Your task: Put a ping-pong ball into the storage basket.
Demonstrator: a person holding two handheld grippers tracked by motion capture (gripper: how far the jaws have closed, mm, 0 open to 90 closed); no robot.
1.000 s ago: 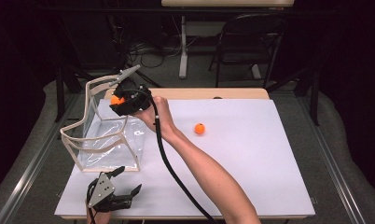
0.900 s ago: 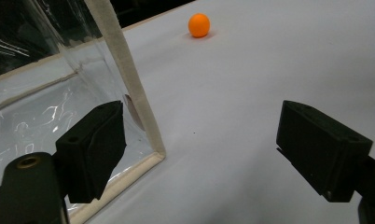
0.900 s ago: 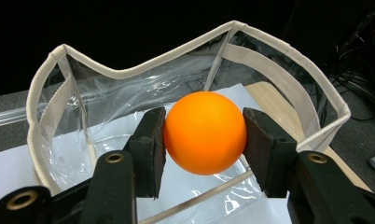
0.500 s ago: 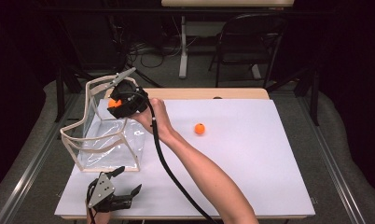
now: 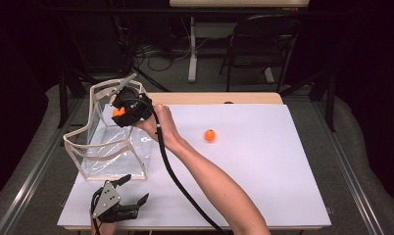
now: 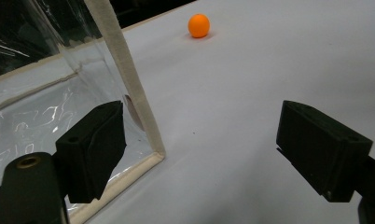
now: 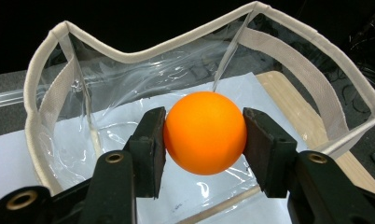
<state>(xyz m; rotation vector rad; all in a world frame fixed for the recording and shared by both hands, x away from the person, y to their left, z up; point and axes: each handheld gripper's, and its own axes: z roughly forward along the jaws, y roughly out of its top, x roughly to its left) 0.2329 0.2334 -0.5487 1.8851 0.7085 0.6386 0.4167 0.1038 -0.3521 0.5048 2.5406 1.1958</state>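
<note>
We count two tongs, one clear bag, two orange balls. Left tongs stand wide, nothing between them, bag just ahead on the tabletop. Right tongs clamp the held ball above the bag mouth. The loose ball lies well right of them. No readable writing.

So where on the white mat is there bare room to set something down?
Most of the white mat right of the loose orange ball is bare, as is the strip in front of it. The left is crowded: the clear bag, the right gripper holding a ball over it, the left gripper in front.
</note>
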